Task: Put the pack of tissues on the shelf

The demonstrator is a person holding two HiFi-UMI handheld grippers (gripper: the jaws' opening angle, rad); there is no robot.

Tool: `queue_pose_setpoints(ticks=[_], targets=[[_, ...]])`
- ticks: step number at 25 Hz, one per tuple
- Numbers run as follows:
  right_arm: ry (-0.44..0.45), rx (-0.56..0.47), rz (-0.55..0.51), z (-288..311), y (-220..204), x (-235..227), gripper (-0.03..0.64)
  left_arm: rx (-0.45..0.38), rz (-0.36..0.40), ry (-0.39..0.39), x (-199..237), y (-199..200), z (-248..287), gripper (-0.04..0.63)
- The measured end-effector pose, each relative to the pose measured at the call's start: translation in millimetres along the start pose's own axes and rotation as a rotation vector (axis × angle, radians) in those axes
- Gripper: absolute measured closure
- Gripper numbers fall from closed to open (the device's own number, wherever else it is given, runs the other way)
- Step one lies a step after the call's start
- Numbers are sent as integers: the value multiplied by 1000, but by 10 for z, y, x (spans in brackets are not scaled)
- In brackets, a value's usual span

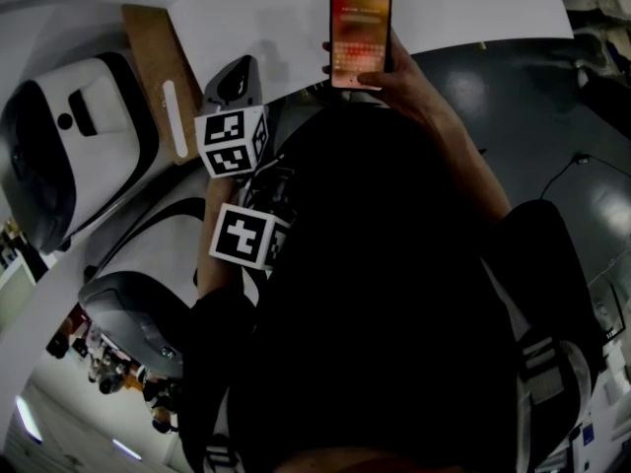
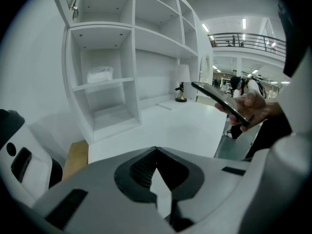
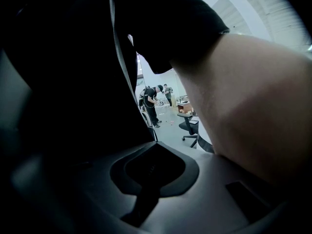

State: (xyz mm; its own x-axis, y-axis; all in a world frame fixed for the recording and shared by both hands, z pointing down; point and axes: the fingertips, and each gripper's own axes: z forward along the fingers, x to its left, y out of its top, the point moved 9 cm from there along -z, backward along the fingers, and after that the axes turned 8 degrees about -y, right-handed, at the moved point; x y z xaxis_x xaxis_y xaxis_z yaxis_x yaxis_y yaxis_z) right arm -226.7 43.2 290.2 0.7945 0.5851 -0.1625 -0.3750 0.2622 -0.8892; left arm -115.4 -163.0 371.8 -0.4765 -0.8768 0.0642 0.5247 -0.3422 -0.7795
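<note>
A big white shelf [image 2: 131, 57] stands at the back of the white worktop [image 2: 175, 126]. A person in a black top [image 1: 394, 294] is by the worktop. The left claw [image 2: 156, 150] is pressed together, empty, and points at the shelf. The right claw [image 3: 153, 147] is pressed together too, empty, close to the person's arm [image 3: 253, 96]. A hand [image 1: 399, 72] holds up a phone [image 1: 361, 33]. The pack of tissues [image 2: 100, 74] lies in a cubby on the shelf's left side.

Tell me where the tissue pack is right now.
In the left gripper view, the tissue pack sits on a board in the shelf's left column.
</note>
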Motion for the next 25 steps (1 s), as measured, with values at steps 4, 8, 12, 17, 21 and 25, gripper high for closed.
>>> queue_pose_setpoints(ticks=[4,8,12,17,21,25], targets=[[11,0,-4,27,18,-10,598,-2,-10,6,5,-13,-39,585],[21,6,-2,50,14,5,598,-3,-15,11,-4,-32,-49,585],[18,3,-9,81,28,22,598,-1,-20,19,-15,-74,-70,586],[39,-13,-12,141,59,45,598,13,-33,21,-37,-167,-100,585],[40,-22,-13,172,70,62,598,18,-44,22,-68,-186,-116,584],[51,-43,-9,215,85,62,598,28,-59,21,-90,-267,-127,584]])
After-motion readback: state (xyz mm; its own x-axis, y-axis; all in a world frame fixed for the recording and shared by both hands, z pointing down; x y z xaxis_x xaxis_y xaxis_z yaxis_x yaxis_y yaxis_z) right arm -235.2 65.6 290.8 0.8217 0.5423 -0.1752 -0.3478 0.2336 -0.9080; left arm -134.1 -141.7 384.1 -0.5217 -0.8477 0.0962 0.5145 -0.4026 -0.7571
